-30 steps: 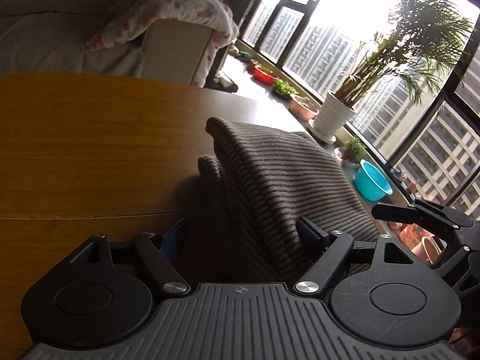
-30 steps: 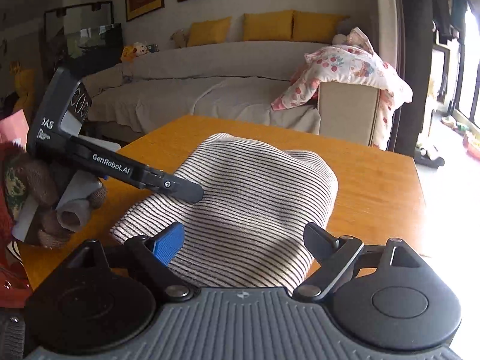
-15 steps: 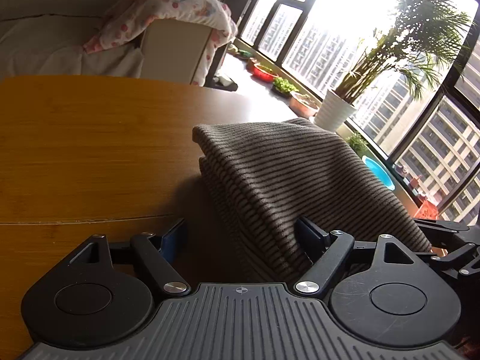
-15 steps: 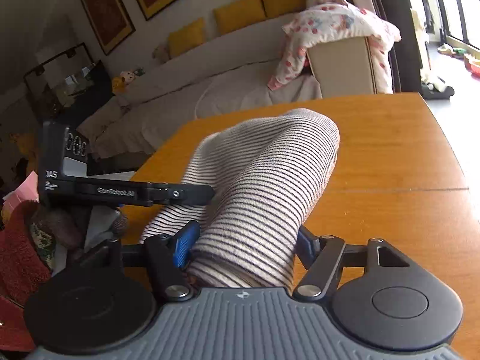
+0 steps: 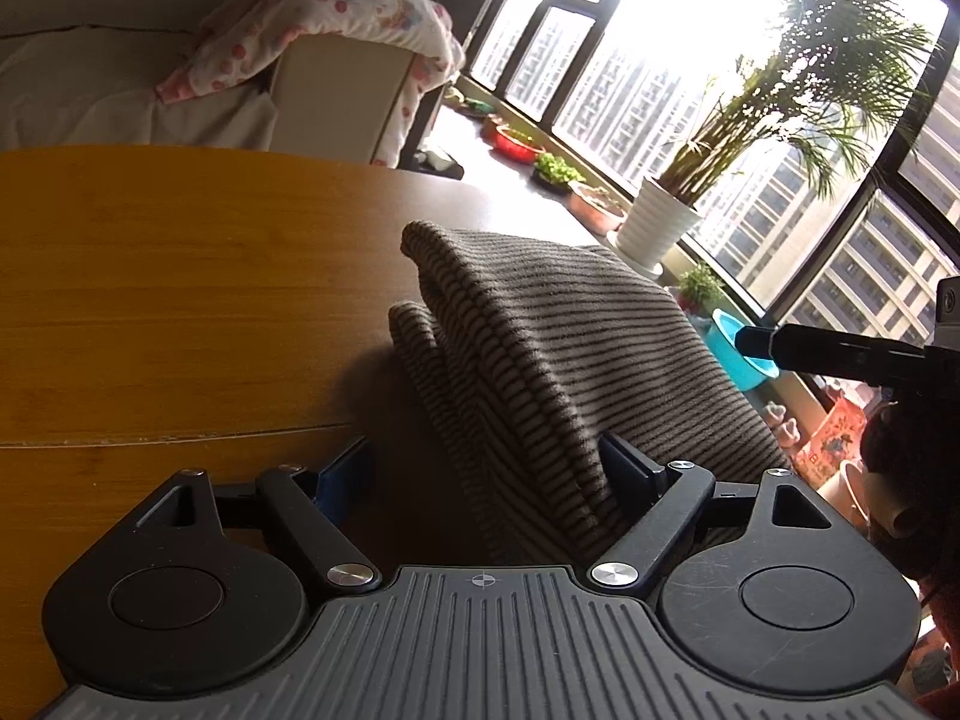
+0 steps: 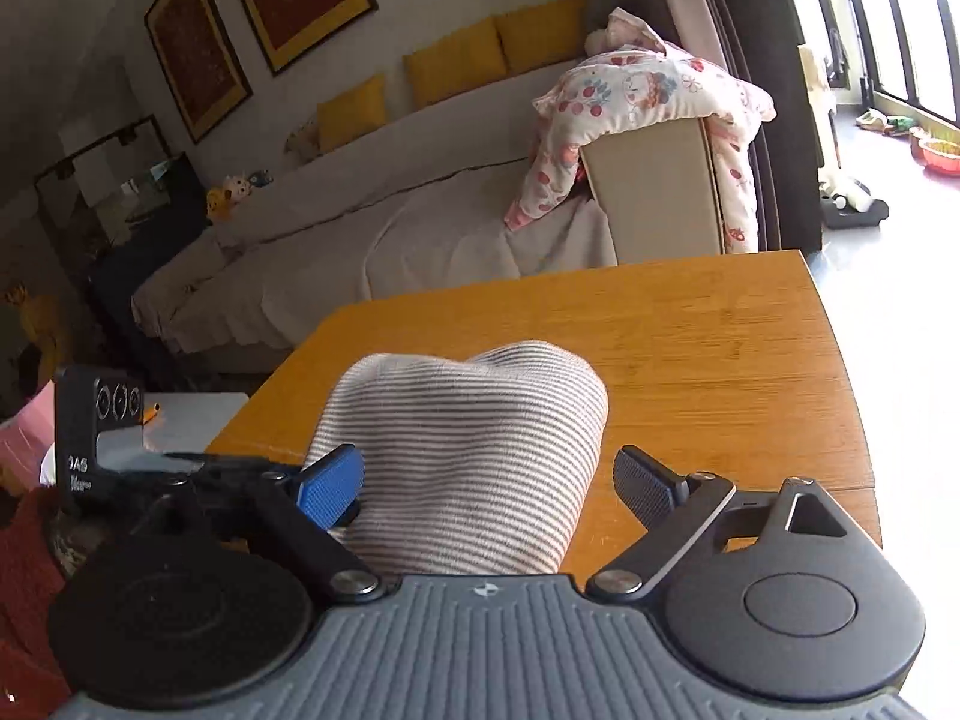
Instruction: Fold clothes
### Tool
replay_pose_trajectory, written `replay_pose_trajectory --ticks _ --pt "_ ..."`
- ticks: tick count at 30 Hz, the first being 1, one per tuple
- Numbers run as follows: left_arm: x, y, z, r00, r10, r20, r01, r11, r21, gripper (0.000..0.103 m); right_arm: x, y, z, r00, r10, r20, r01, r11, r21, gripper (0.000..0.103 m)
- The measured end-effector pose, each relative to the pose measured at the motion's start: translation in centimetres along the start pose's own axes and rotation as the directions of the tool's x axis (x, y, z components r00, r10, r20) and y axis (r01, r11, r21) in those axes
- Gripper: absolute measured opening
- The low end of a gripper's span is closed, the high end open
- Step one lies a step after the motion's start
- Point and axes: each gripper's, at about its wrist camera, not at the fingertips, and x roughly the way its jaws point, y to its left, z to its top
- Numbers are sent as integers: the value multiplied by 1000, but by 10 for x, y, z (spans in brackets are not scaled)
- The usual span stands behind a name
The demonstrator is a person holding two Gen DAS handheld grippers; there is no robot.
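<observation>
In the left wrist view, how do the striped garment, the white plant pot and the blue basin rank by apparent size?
1. striped garment, though it is nearest the camera
2. white plant pot
3. blue basin, partly hidden, so this rank is unsure

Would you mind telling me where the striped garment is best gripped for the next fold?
I would take the striped garment at its near, bunched edge, coming in low from the front: the far end is a rounded fold lying on the wooden table, offering no free edge, while the near layers sit between the right gripper fingers.
</observation>
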Motion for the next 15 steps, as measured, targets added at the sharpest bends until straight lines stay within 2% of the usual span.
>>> replay_pose_trajectory --ticks 3,6,7,10,12,15 --pt "0 1 0 1000 -1 -1 1 1000 4 87 32 -24 12 1000 6 -18 -4 992 128 92" --pt "0 2 1 1000 -3 -4 3 1000 0 87 37 -21 8 1000 -12 -12 13 995 97 91" --pt "1 3 2 1000 -3 -8 3 1000 -3 87 39 -20 7 1000 -18 -10 19 996 86 80" --pt "0 7 3 1000 4 -12 -4 1000 -2 89 44 -17 3 999 -36 -3 36 998 55 67" --pt "0 10 2 1000 4 -12 -4 1000 -10 92 48 -15 0 999 -48 2 48 998 34 62" --pt "0 10 2 1000 4 -7 -4 1000 -15 93 53 -11 -4 998 -65 10 65 998 3 61"
